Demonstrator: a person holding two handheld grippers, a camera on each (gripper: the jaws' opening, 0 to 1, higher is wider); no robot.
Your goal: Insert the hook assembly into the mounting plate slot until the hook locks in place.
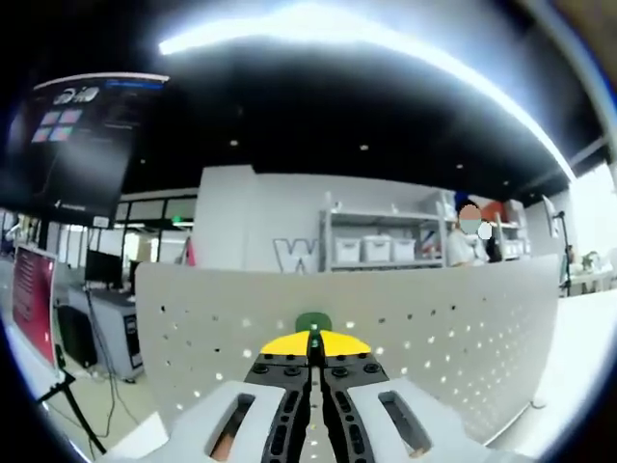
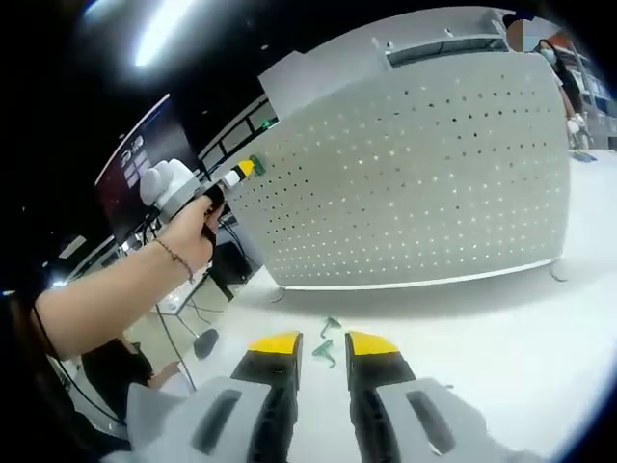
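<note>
Left gripper (image 1: 310, 340) up against the pegboard (image 1: 434, 328), jaws pinched together on a green hook (image 1: 313, 321) at the board's face; same gripper (image 2: 243, 171) seen from the side in the right gripper view, held by a hand (image 2: 188, 236) near the pegboard's (image 2: 415, 183) left edge; right gripper (image 2: 323, 344) down low in front of the board, jaws apart, gripping nothing; more green hooks (image 2: 328, 340) lying on the white table (image 2: 501, 318) below the board, just past those open tips.

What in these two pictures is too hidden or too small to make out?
- Green hook, left gripper view: mostly behind the shut yellow jaw tips, shape unclear.
- Small green pieces on the table, right gripper view: too small to identify.
- Pegboard holes: whether the hook has entered one is hidden.
</note>
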